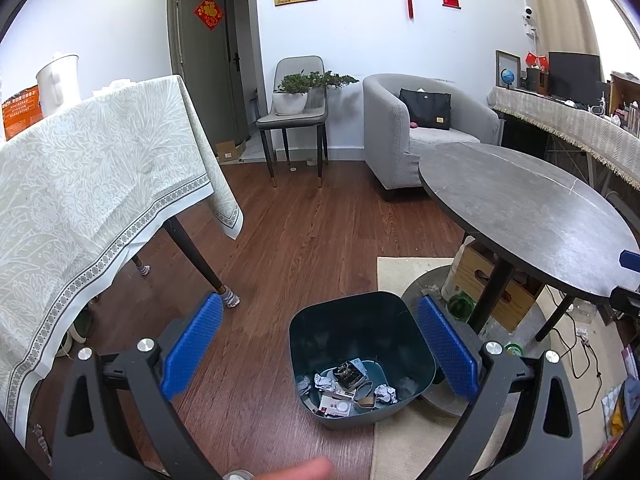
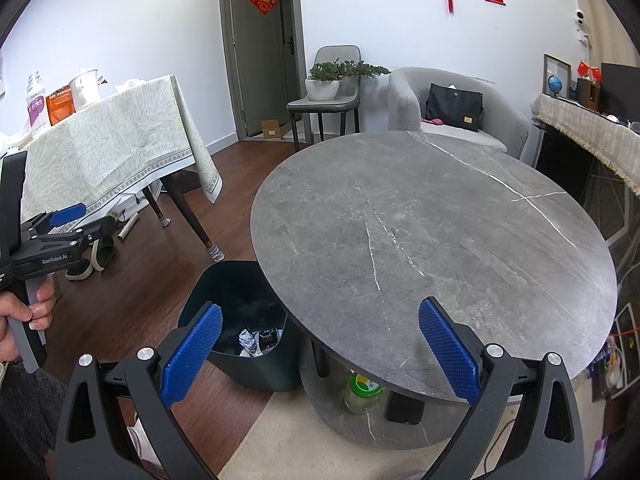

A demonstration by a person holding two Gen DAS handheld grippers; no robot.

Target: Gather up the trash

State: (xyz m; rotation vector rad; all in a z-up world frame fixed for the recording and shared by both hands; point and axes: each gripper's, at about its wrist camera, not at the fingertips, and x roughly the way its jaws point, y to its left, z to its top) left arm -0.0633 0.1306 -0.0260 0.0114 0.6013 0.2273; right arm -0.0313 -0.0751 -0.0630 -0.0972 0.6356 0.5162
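A dark teal trash bin (image 1: pixel 362 322) stands on the wood floor beside the round table, holding crumpled paper (image 1: pixel 385 394), a small box and other scraps. My left gripper (image 1: pixel 320 344) hangs open above it, blue pads wide apart, nothing between them. In the right wrist view the same bin (image 2: pixel 240 368) sits partly under the round grey marble table (image 2: pixel 440 240). My right gripper (image 2: pixel 320 344) is open over the table's near edge, holding nothing. The left gripper (image 2: pixel 60 220) shows at the left, held by a hand (image 2: pixel 20 316).
A cloth-covered table (image 1: pixel 92 184) stands at the left with its legs near the bin. A grey chair with a plant (image 1: pixel 296 100) and an armchair (image 1: pixel 420 128) are at the back. A beige rug (image 1: pixel 400 276), a cardboard box (image 1: pixel 492 292) and bottles lie under the round table.
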